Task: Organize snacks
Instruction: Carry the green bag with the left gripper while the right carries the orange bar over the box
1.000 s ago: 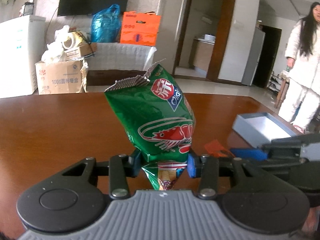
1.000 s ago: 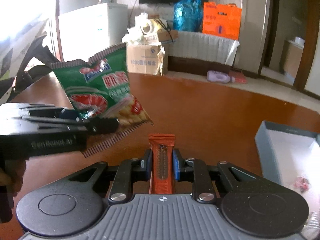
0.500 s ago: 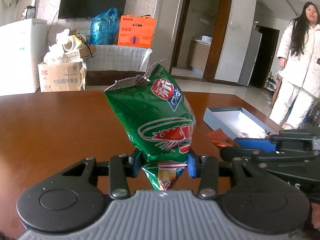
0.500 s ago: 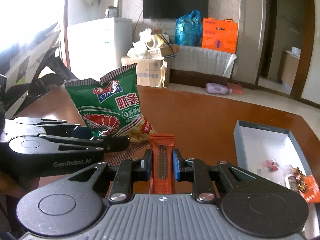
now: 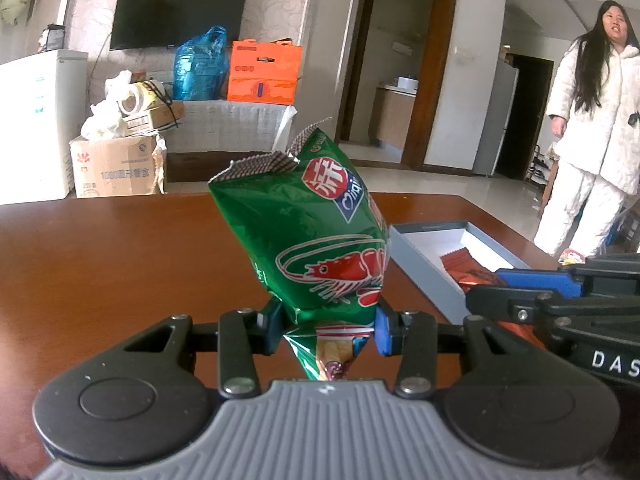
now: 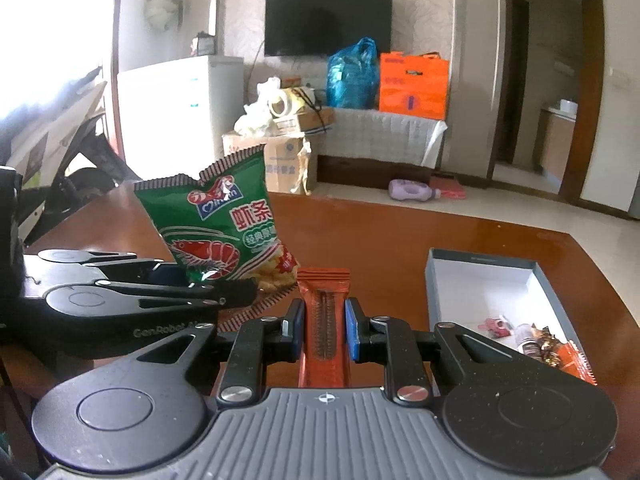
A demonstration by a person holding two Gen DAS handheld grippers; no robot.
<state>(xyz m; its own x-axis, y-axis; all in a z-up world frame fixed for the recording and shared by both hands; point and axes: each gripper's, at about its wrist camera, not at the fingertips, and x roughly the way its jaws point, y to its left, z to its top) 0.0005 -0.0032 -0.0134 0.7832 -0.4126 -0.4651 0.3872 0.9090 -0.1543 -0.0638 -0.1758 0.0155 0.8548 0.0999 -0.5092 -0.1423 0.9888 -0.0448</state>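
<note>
My left gripper (image 5: 326, 330) is shut on a green shrimp-chip bag (image 5: 316, 236) and holds it upright above the brown table (image 5: 120, 260). The bag also shows in the right wrist view (image 6: 218, 232), left of centre. My right gripper (image 6: 323, 330) is shut on a narrow orange snack bar (image 6: 323, 312), held upright. A grey open box (image 6: 486, 280) with a white inside lies on the table to the right and holds several small snacks (image 6: 536, 342). In the left wrist view the box (image 5: 424, 240) shows orange packets (image 5: 468, 266) inside.
My right gripper's body (image 5: 560, 304) sits at the right of the left wrist view, over the box's near end. A woman in white (image 5: 588, 128) stands past the table's far right. Cardboard boxes (image 5: 116, 168) and bags stand on the floor behind the table.
Both grippers have swung right toward the grey box, which now sits closer and more central in both views. Both grips are unchanged.
</note>
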